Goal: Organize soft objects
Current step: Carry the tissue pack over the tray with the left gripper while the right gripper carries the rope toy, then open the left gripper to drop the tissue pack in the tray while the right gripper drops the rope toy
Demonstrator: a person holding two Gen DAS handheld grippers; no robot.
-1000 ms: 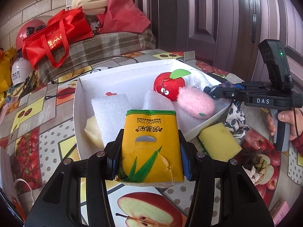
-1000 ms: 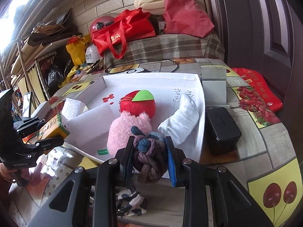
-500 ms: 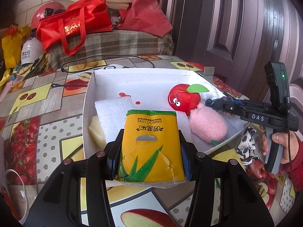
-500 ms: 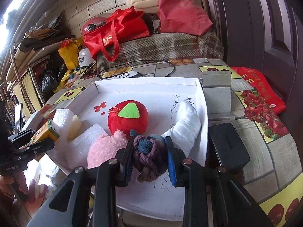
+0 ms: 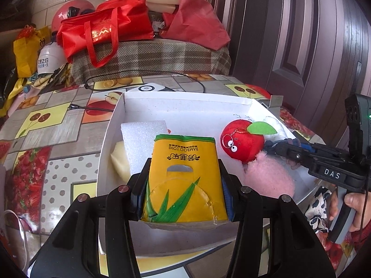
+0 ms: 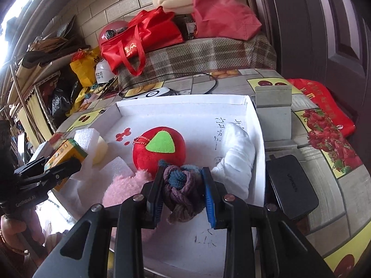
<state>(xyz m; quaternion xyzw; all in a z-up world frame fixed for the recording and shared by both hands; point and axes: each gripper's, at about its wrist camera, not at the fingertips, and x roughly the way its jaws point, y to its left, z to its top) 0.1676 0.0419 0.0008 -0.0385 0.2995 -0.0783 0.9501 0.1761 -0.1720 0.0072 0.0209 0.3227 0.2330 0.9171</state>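
The left claw grips a yellow tissue pack by its sides, held over the near-left part of the white box on the bench — a white foam block lies just beyond it. The right claw is clamped on a knotted rope ball, above the box floor, between a pink plush and a rolled white cloth, with the red apple plush just behind.
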